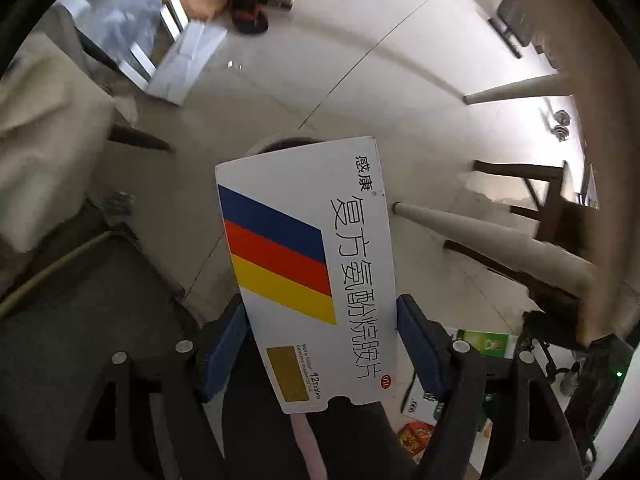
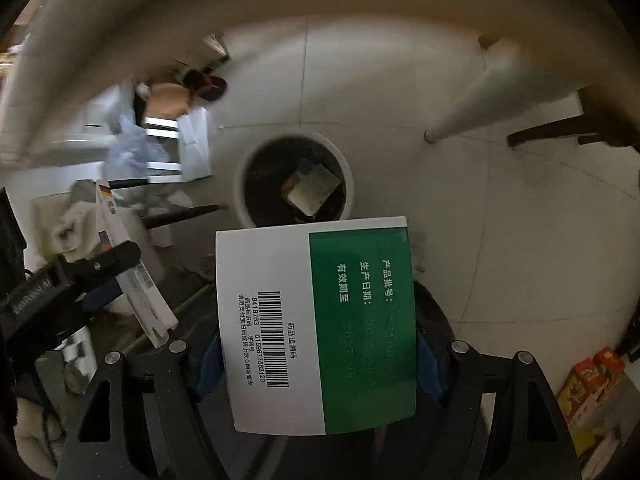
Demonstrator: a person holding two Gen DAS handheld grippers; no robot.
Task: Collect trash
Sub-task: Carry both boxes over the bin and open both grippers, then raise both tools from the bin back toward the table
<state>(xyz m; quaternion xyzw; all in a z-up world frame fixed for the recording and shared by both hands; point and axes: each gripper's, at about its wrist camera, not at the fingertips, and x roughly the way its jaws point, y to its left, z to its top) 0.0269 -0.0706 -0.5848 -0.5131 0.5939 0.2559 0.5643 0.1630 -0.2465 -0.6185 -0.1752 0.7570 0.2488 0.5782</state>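
Note:
My left gripper [image 1: 320,316] is shut on a white medicine box [image 1: 308,264] with blue, red and yellow stripes, held upright above the floor. My right gripper [image 2: 316,344] is shut on a white and green medicine box [image 2: 320,320] with a barcode. A round white trash bin [image 2: 294,180] with a dark liner stands on the floor just beyond the green box; a flattened box [image 2: 312,186] lies inside it. The left gripper and its striped box also show at the left of the right wrist view [image 2: 116,264]. In the left wrist view the bin's rim [image 1: 276,142] peeks out behind the striped box.
More boxes lie on a surface at lower right: a green one [image 1: 486,344] and a red one [image 1: 416,436]; red-yellow boxes [image 2: 588,384]. White table legs [image 1: 480,232] [image 2: 480,100] and dark chair legs [image 1: 536,184] stand on the tiled floor. Plastic bags and cartons [image 1: 160,40] lie further off.

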